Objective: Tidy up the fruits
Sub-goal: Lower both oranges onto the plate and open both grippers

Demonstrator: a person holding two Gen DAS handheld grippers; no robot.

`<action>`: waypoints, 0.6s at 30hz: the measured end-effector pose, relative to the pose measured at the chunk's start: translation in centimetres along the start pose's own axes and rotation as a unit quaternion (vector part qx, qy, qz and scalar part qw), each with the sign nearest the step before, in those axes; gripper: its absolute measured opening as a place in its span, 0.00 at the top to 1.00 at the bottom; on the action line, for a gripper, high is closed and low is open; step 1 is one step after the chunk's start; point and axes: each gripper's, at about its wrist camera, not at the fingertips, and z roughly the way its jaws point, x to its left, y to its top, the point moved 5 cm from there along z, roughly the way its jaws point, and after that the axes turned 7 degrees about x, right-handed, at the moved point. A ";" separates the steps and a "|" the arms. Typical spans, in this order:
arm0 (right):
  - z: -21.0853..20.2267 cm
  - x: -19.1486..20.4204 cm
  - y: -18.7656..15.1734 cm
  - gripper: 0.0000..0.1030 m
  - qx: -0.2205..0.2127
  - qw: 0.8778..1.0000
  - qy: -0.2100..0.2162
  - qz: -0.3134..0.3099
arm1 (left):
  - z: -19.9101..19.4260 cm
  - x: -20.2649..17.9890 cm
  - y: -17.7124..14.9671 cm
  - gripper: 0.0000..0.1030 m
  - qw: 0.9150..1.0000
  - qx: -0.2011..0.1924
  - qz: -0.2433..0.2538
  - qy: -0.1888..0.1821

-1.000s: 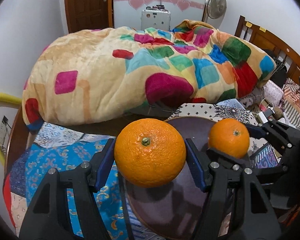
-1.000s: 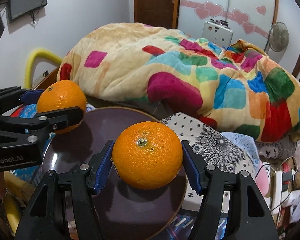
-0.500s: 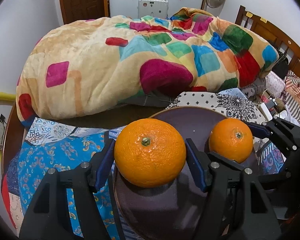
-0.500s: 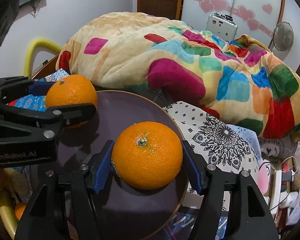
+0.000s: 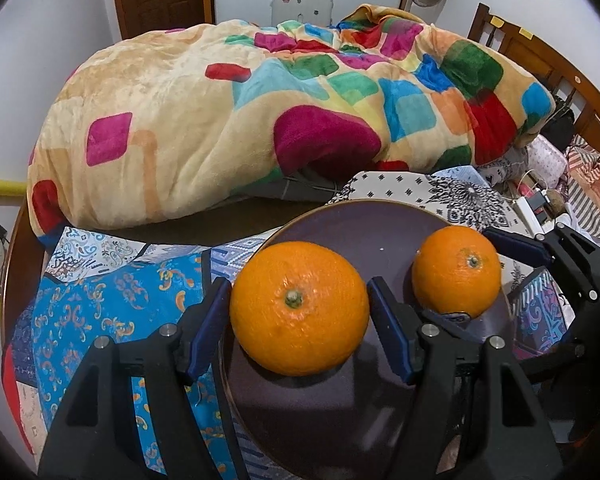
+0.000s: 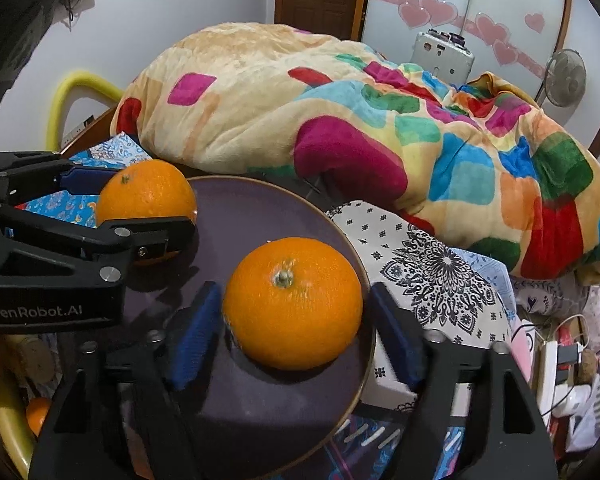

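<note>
A dark purple plate (image 5: 360,232) lies on the bed in front of both grippers; it also shows in the right wrist view (image 6: 260,212). My left gripper (image 5: 300,312) is shut on an orange (image 5: 299,307) resting low on the plate's left side. In the right wrist view my right gripper (image 6: 294,316) has its jaws slightly apart from a second orange (image 6: 292,304), which sits on the plate's right part. That orange (image 5: 456,272) and the left one (image 6: 146,192) each show in the other view.
A patchwork blanket (image 5: 260,100) is heaped behind the plate. A blue patterned cloth (image 5: 100,312) lies to the left, a black-and-white cloth (image 6: 420,272) to the right. Another orange (image 6: 36,414) and a yellow item sit low at the left. Cables and clutter lie at the right.
Both grippers moved down and forward over the plate. The oranges now rest on the plate. The right jaws have opened slightly off their orange.
</note>
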 end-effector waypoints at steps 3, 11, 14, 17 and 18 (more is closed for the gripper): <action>-0.7 -0.1 -0.1 0.22 -0.006 1.000 0.000 0.001 | -1.4 -0.1 0.1 0.21 1.000 -0.023 0.001 0.003; -3.5 -0.5 -0.7 0.22 -0.024 1.000 -0.007 0.014 | -6.3 -0.5 -0.8 0.20 0.997 -0.070 0.008 0.015; -5.4 -0.2 -1.0 0.22 -0.038 0.999 -0.007 0.019 | -8.1 -0.4 -1.8 0.20 0.996 -0.084 0.010 0.021; -7.3 0.5 -1.4 0.22 -0.053 0.998 -0.011 0.017 | -9.9 -0.1 -3.1 0.20 0.995 -0.094 0.011 0.027; -7.8 0.7 -1.6 0.22 -0.058 0.998 -0.014 0.016 | -10.4 0.1 -3.5 0.20 0.995 -0.097 0.011 0.030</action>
